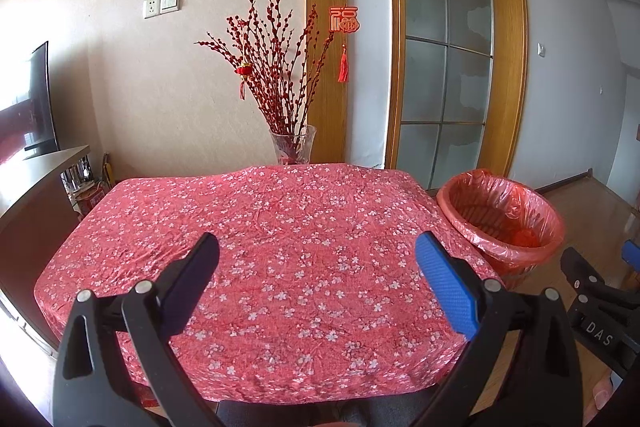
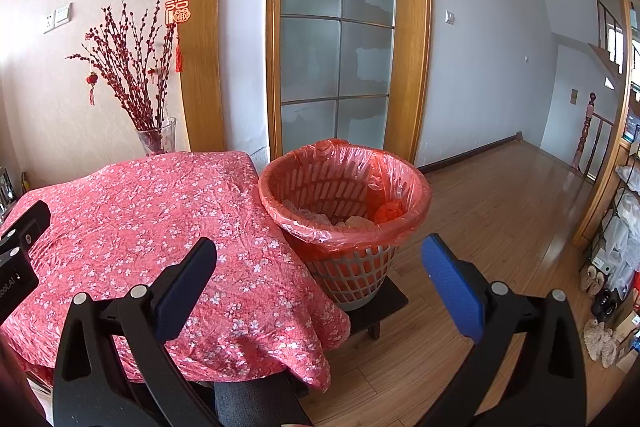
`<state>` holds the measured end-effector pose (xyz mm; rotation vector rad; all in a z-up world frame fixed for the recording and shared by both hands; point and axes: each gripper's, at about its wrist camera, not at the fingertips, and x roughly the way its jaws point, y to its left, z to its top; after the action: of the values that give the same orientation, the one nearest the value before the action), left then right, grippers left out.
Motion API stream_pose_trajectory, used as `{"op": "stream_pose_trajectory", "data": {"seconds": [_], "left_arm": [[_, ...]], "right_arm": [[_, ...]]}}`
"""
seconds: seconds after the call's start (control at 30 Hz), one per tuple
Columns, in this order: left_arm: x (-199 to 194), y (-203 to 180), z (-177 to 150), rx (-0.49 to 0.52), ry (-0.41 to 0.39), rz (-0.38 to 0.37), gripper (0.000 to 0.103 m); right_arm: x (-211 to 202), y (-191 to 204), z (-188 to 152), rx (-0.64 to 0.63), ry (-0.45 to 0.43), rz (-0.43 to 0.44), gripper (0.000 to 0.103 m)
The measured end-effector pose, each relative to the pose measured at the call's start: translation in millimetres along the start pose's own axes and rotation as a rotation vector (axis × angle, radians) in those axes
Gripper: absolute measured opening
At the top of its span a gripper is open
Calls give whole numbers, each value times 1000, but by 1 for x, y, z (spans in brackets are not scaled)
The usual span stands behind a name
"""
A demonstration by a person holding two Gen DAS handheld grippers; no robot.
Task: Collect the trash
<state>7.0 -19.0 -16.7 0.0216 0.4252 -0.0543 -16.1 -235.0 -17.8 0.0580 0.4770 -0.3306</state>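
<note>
Floral-cloth desk (image 1: 280, 247) bare beside bin (image 2: 344, 203); bin holds trash (image 2: 390, 211). Left gripper (image 1: 318, 259), right gripper (image 2: 320, 263) wide, empty. Collecting looks finished; next: check for leftovers.

"DAS" stands on the right gripper (image 1: 600, 259); the left gripper (image 2: 20, 227) seems to read "oot.AI"

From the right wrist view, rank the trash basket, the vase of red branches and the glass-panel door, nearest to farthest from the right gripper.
From the open right gripper:
1. Trash basket, just ahead, on a low dark stand beside the table's right edge.
2. Vase of red branches, ahead to the left, behind the table's far edge by the wall.
3. Glass-panel door, straight ahead behind the basket, farthest.
</note>
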Motion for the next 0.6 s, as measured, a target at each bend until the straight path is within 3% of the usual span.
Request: {"op": "stream_pose_trajectory", "data": {"seconds": [0.6], "left_arm": [[0, -1, 1, 3, 3, -3, 97]], "right_arm": [[0, 0, 0, 1, 0, 0, 101]]}}
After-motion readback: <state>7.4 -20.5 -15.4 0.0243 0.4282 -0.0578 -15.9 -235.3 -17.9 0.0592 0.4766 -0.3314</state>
